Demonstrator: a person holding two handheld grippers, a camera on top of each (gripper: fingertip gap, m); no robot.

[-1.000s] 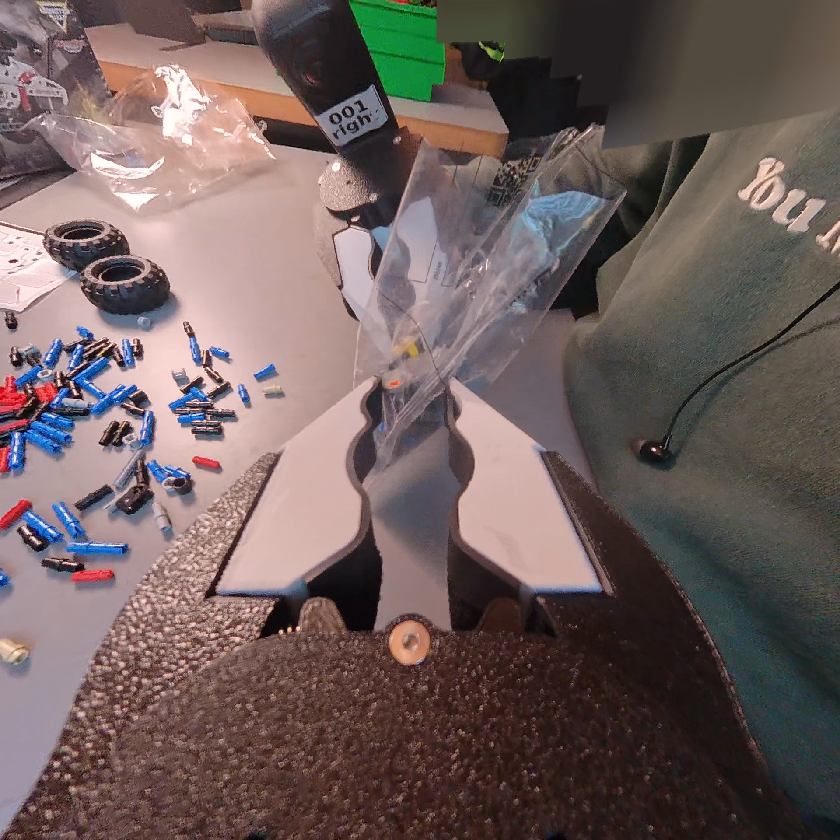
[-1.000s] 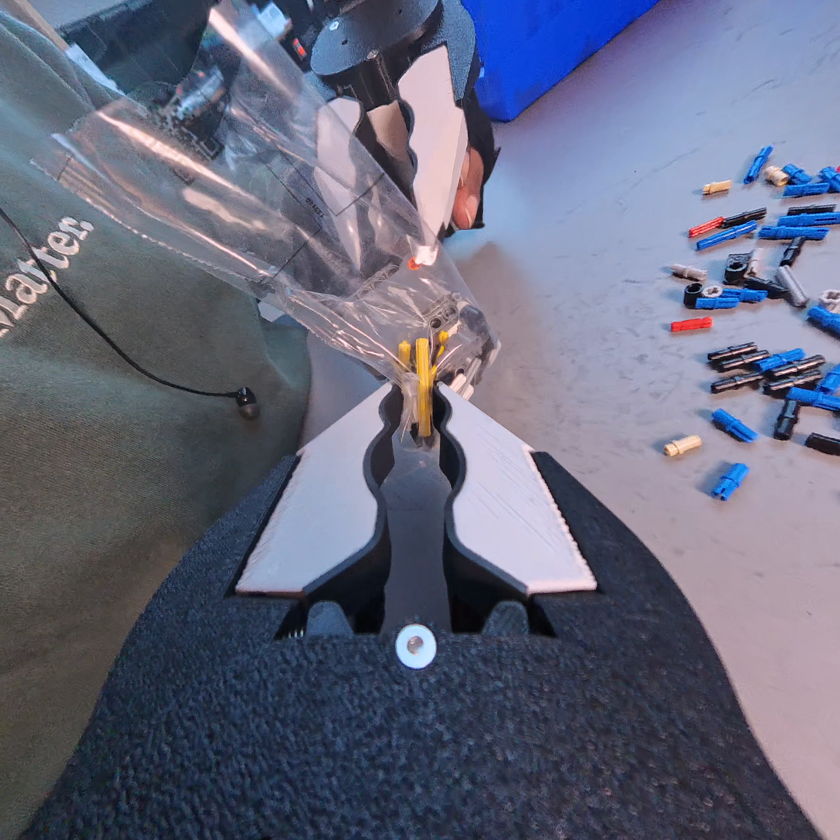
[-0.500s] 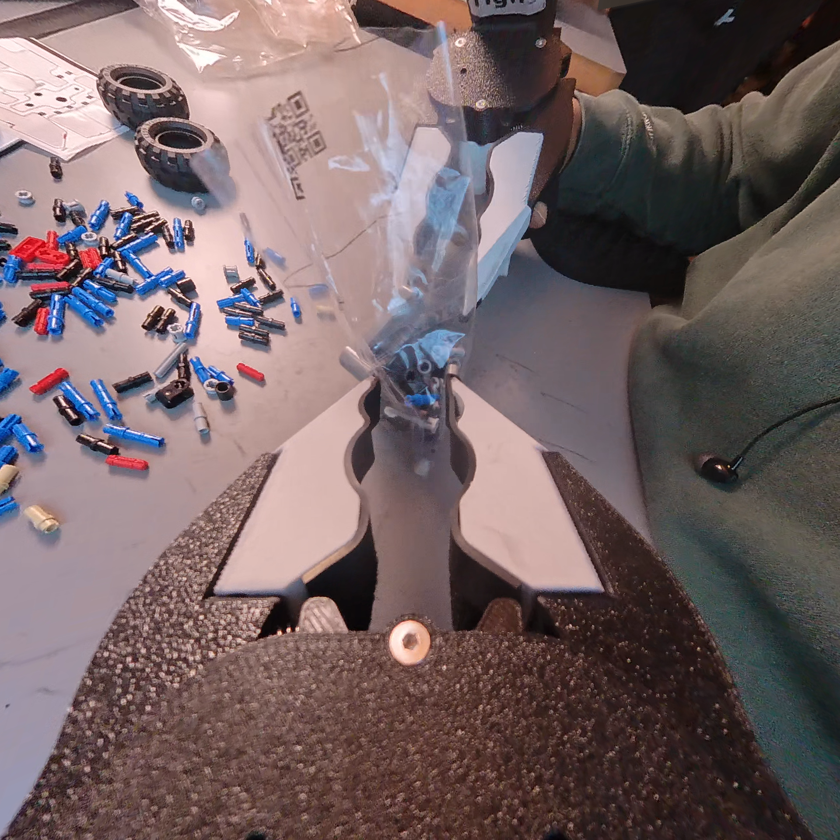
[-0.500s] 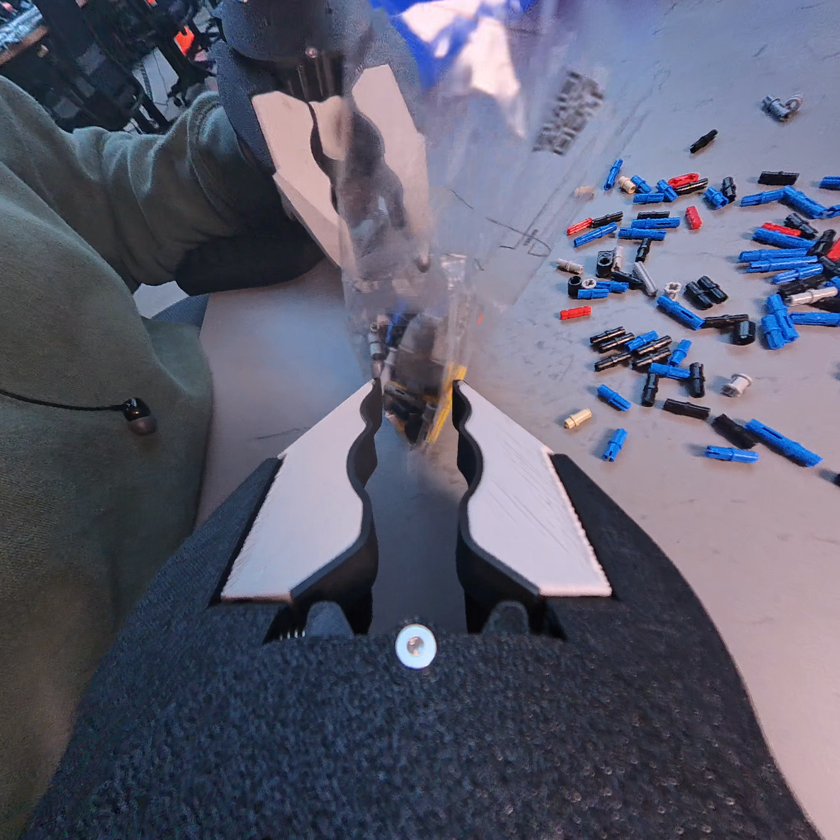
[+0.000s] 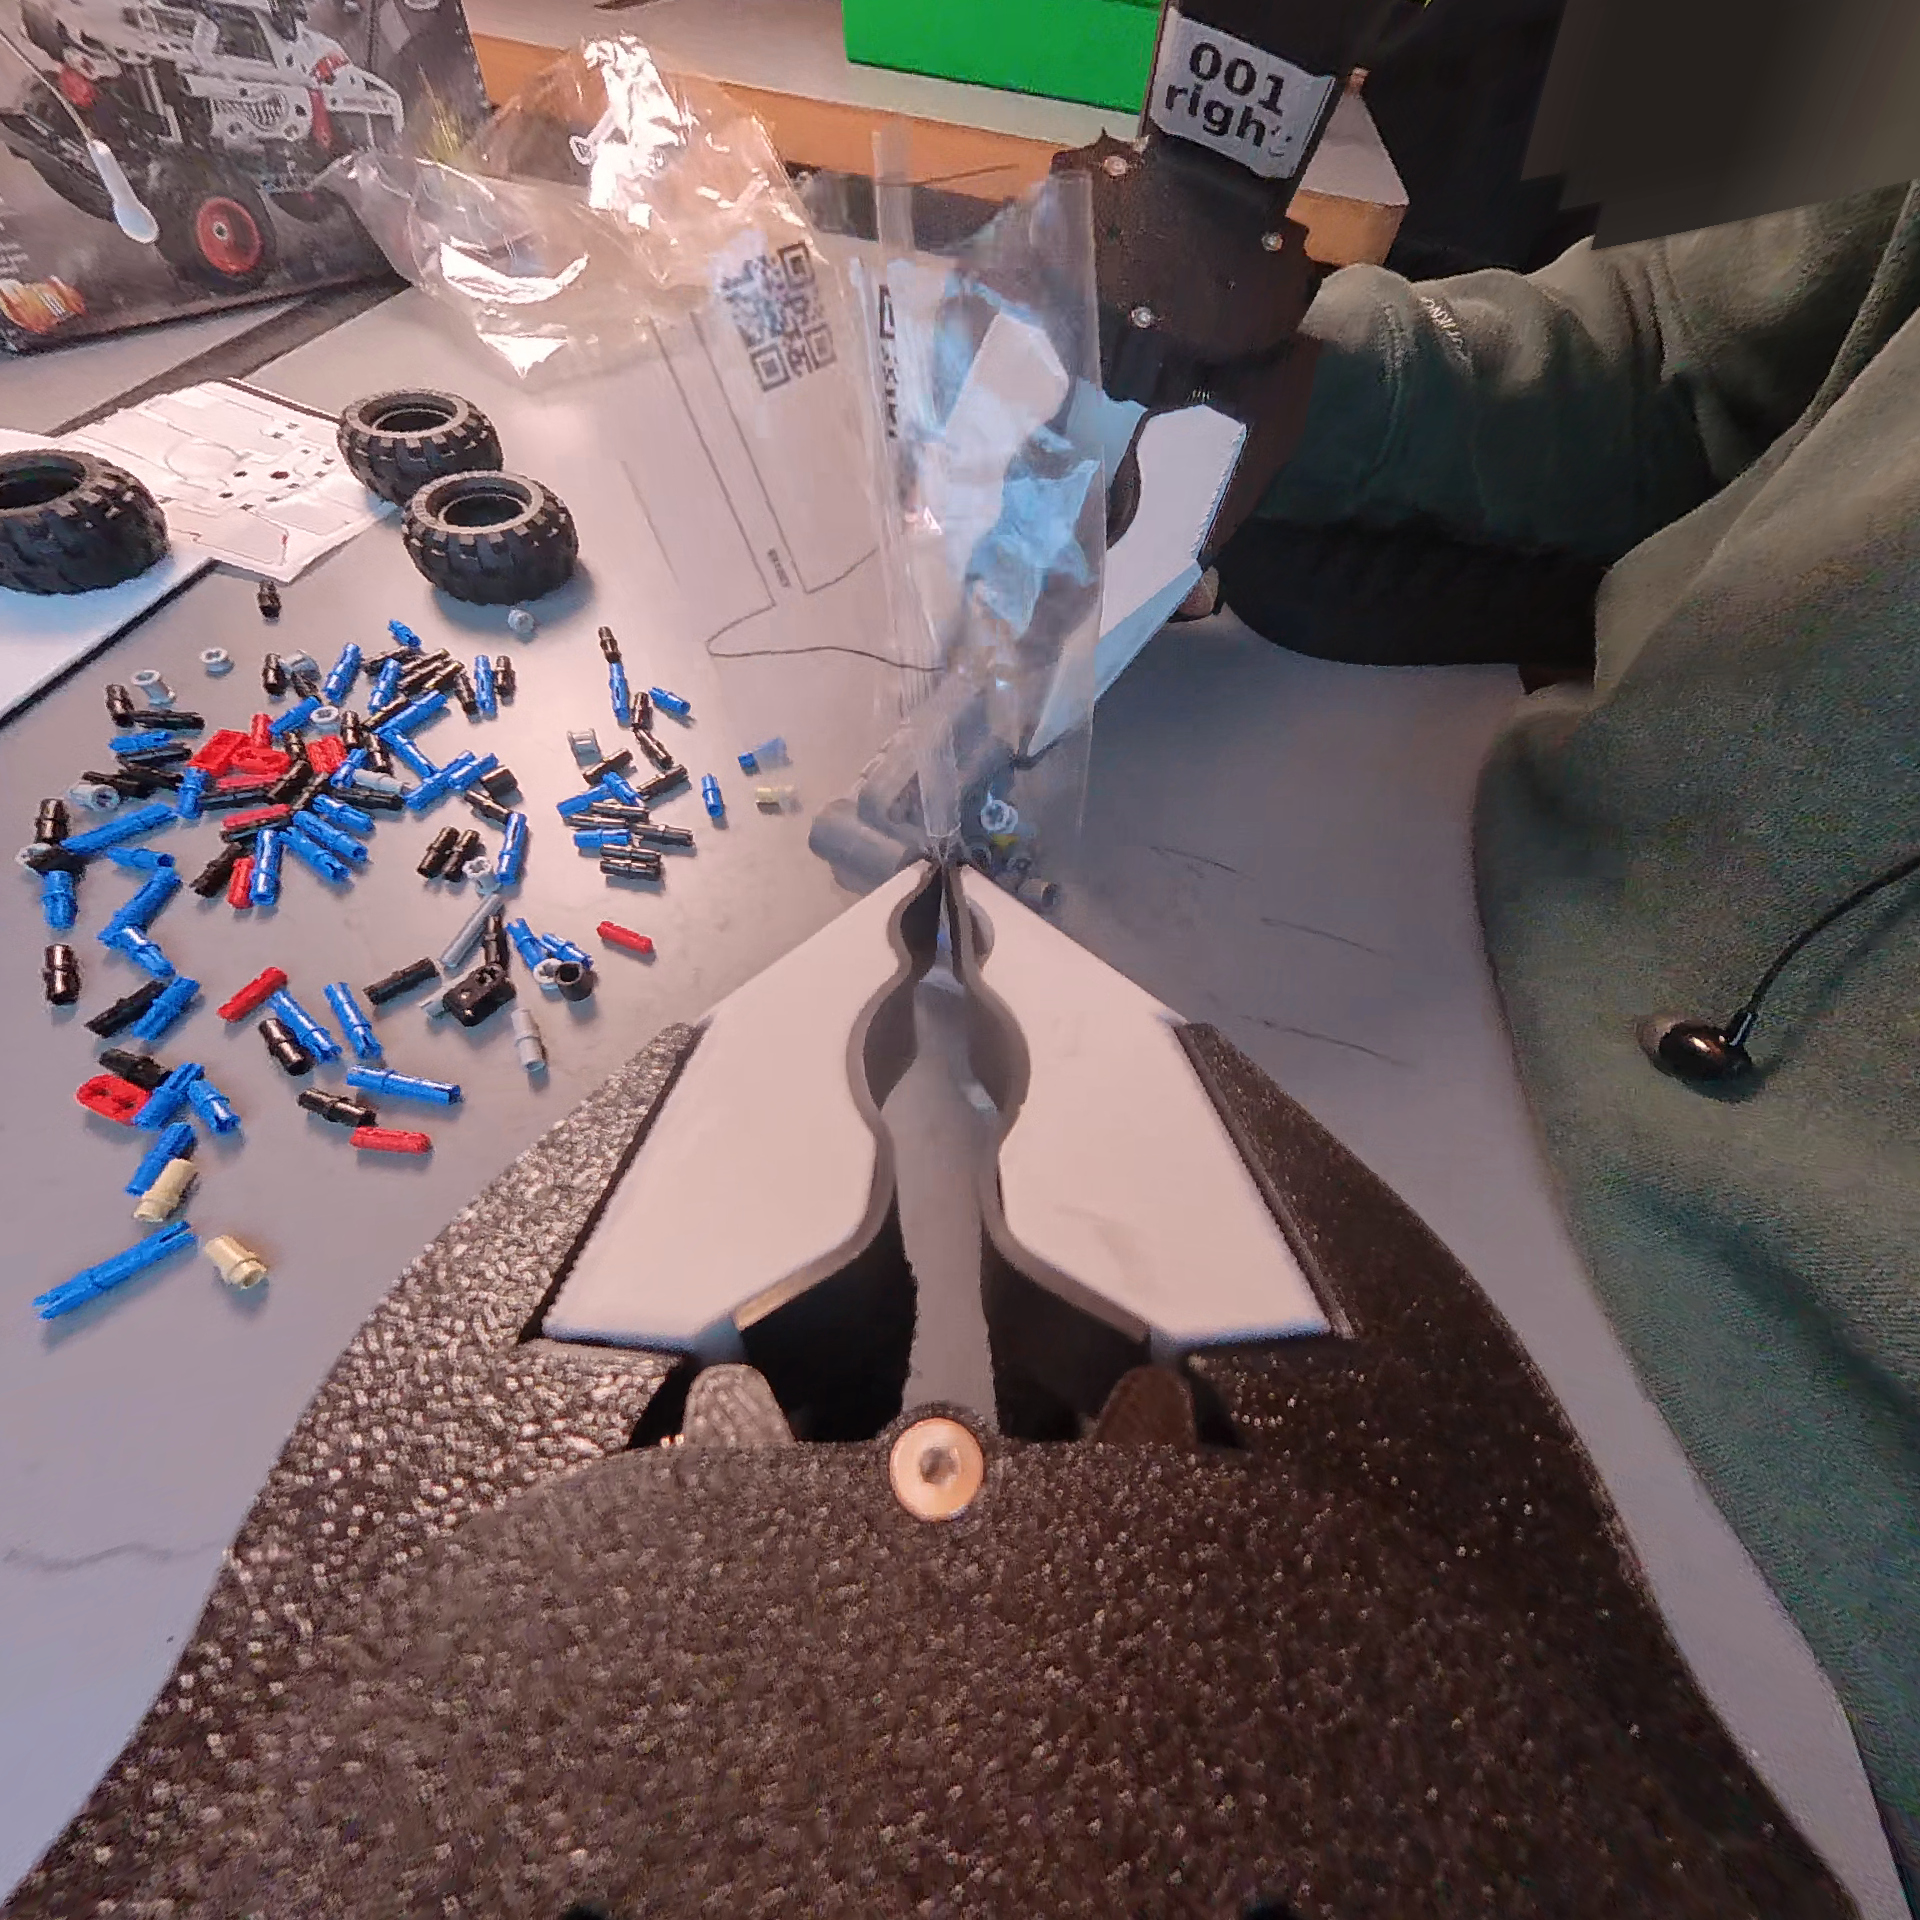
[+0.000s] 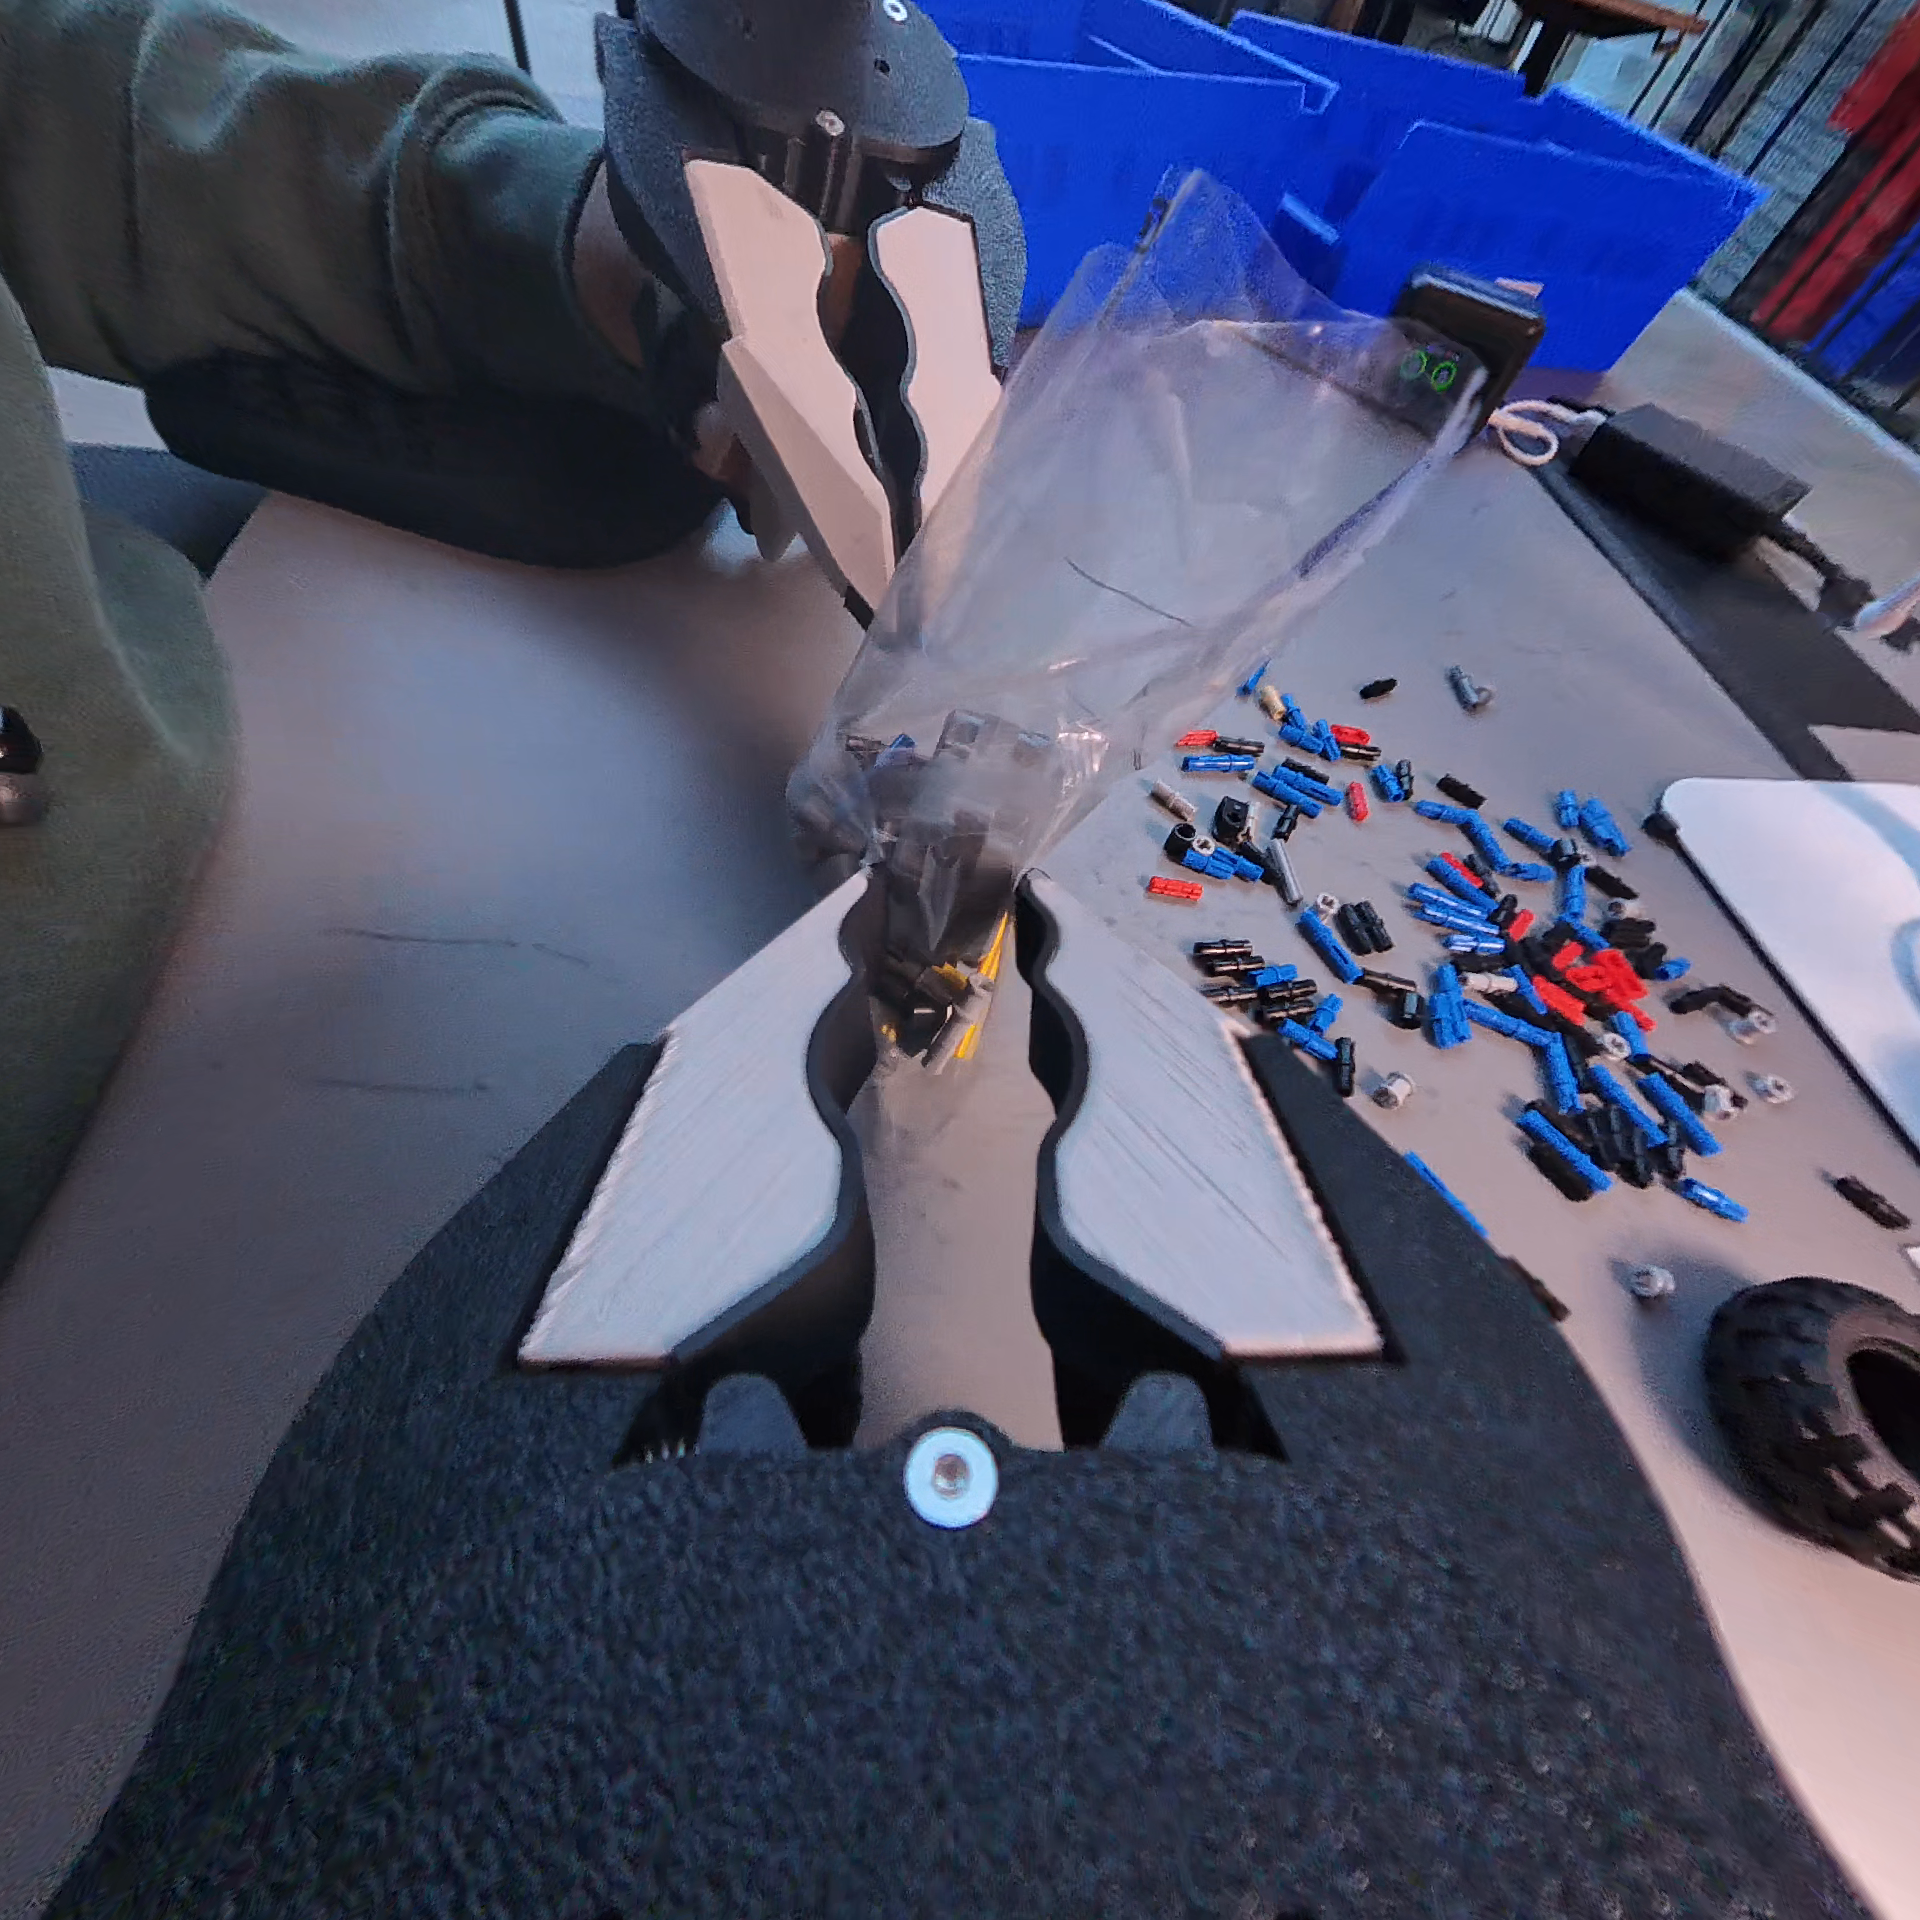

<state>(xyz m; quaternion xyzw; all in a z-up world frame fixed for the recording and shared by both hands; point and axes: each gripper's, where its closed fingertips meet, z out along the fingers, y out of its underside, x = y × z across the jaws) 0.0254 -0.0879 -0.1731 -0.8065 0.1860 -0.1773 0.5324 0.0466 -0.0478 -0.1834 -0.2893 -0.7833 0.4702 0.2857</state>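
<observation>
A clear plastic bag point(image 5: 977, 468) with small black, grey and yellow building pieces in its lower end stands upright over the grey table. My left gripper point(image 5: 943, 878) is shut on a thin fold of the bag just above the table. In the right wrist view point(image 6: 883, 592) it pinches the bag's point(image 6: 1143, 520) edge. My right gripper point(image 6: 943, 894) is open, and the bag's piece-filled end lies between its fingers. One of its white fingers point(image 5: 1174, 488) shows behind the bag in the left wrist view.
Loose blue, black and red pins point(image 5: 312, 831) point(image 6: 1507, 935) lie scattered on the table. Black tyres point(image 5: 488, 535) point(image 6: 1829, 1423), a printed sheet point(image 5: 239, 488), empty bags point(image 5: 582, 208) and a toy truck box point(image 5: 208, 135) lie beyond. Blue bins point(image 6: 1351, 187) stand behind. A person's green sweater point(image 5: 1714, 935) is close. The grippers' ends are close to 6 cm from one another.
The right gripper's fingers have opened from their pinch on the bag. The bag has swung upright and down to the table. The left gripper has shut tighter on it.
</observation>
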